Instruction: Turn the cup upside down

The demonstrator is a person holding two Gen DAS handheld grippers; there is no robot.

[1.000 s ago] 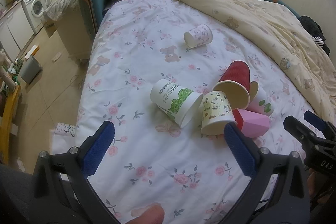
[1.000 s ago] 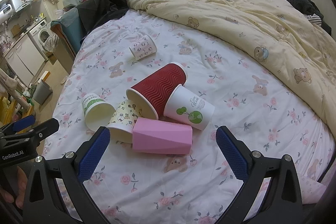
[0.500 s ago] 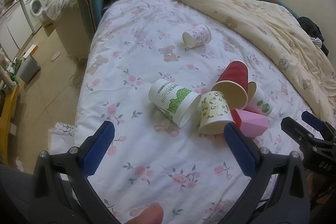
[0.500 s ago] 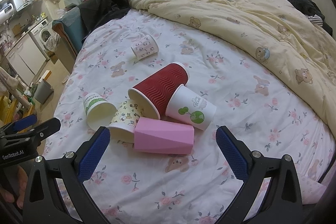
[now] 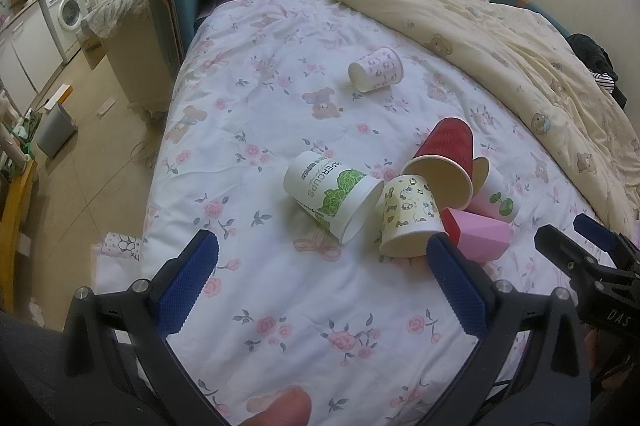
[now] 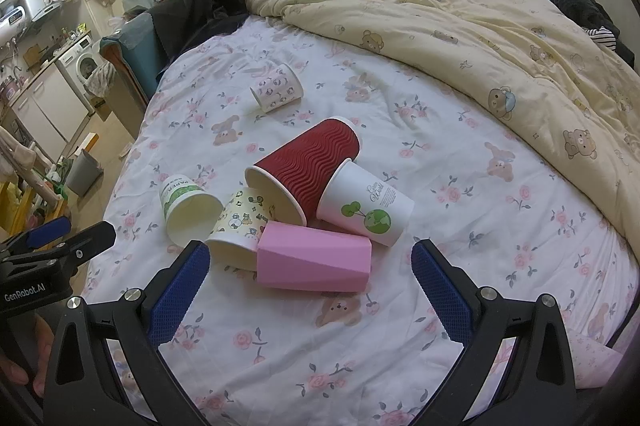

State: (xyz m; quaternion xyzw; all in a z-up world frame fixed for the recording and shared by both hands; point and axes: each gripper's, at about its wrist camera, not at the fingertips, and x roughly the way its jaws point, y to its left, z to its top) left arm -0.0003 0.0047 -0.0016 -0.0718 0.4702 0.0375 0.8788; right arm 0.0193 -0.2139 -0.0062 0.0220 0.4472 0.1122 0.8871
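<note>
Several cups lie on their sides on the floral bedsheet point(image 5: 280, 306): a white-and-green paper cup point(image 5: 330, 194) point(image 6: 188, 204), a cartoon-print cup point(image 5: 408, 220) point(image 6: 240, 222), a red ribbed cup point(image 5: 444, 160) point(image 6: 306, 164), a white cup with a globe print point(image 6: 366, 204) point(image 5: 496, 192), a pink faceted cup point(image 6: 312, 256) point(image 5: 476, 232), and a small patterned cup point(image 5: 376, 69) point(image 6: 277, 93) farther back. My left gripper point(image 5: 320, 290) is open and empty, in front of the pile. My right gripper point(image 6: 310, 294) is open and empty, just before the pink cup.
A cream bear-print duvet point(image 6: 480, 26) is heaped over the right and far side of the bed. Dark clothes point(image 6: 204, 2) pile up at the headboard. The bed's left edge point(image 5: 160, 186) drops to the floor, with a grey bin point(image 5: 54, 126) and a washing machine point(image 5: 68, 10) beyond.
Both grippers have drifted slightly; the cups sit a touch lower and nearer in the views. The cups themselves have not moved and both grippers stay open.
</note>
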